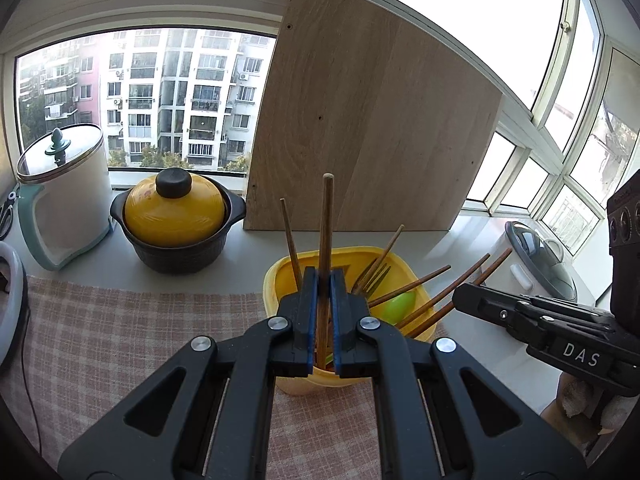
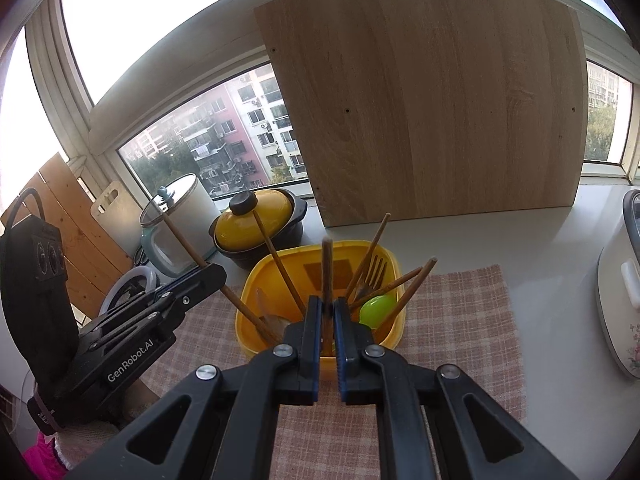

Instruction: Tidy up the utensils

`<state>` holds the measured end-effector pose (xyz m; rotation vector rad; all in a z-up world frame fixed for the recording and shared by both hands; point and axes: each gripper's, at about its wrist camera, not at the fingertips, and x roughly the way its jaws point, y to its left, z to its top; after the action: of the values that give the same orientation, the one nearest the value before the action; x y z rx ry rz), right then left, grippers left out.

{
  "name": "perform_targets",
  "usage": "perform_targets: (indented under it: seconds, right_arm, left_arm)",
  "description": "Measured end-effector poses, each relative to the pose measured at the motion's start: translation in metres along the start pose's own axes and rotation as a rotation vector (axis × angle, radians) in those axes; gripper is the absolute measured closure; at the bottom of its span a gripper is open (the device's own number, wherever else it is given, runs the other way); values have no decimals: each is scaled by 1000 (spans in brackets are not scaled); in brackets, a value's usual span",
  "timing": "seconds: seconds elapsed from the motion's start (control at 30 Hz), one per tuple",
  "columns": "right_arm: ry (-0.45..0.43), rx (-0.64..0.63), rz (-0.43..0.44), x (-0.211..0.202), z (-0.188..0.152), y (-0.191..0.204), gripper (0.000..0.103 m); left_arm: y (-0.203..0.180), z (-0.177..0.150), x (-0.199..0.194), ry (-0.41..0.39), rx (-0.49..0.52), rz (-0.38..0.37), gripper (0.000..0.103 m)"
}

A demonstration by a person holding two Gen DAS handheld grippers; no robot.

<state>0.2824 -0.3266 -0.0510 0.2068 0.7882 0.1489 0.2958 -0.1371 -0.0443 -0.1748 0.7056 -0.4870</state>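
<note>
left claw [image 1: 324, 280] clamped narrow, right claw [image 2: 328, 306] clamped narrow

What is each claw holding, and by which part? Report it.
Left claw grips one wooden chopstick around mid-shaft; right claw grips a second chopstick, also around mid-shaft.

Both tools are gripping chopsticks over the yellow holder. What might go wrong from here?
1. Each tool, left and right, pinches one thin chopstick; either stick could pivot or slip.
2. The yellow holder is crowded with leaning chopsticks, a wooden fork and a green spoon, which could snag.
3. A snag might tip the holder on the checked cloth.
</note>
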Motion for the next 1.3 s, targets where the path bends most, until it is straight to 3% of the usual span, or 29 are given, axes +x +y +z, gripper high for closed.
perform_targets:
  seconds: [0.07,0.37,0.43,0.5,0.6,0.67,0.8,1.03,1.17,1.23,1.3]
  right_arm:
    - [-4,6,-9,-4,-3,1,72]
    - [-41,-16,-57,-33,-16,12,69]
    - [-54,-18,-69,-41,-19,15,62]
    - [-74,-21,-80,-49,-21,19,52]
    - [-100,-32,-95,-64,-25,25,49]
    - [-122,-37,-106,-75,-28,30,37]
    - [-169,-31,-123,-98,-34,37,29]
    - [-230,-29,-142,-129,-43,49,13]
    - [-254,-36,-173,-141,-47,57,9]
    - [-266,-30,-176,-145,-49,58,0]
    - [-277,-26,-184,-149,-52,58,0]
  left_arm:
    - [0,-1,-4,7,-4,-2,99]
    - [-3,-7,-38,-7,36,1,99]
    - [-5,-9,-48,-18,49,3,93]
    - [-5,-10,-58,-32,55,2,81]
    - [-7,-13,-73,-45,68,1,80]
    - [-9,-16,-85,-56,85,2,80]
    - [-13,-22,-109,-81,104,5,60]
    - [-18,-33,-145,-112,127,12,40]
    - [-21,-36,-158,-123,122,31,24]
    - [-22,-39,-164,-128,121,37,22]
    - [-23,-40,-169,-132,125,51,21]
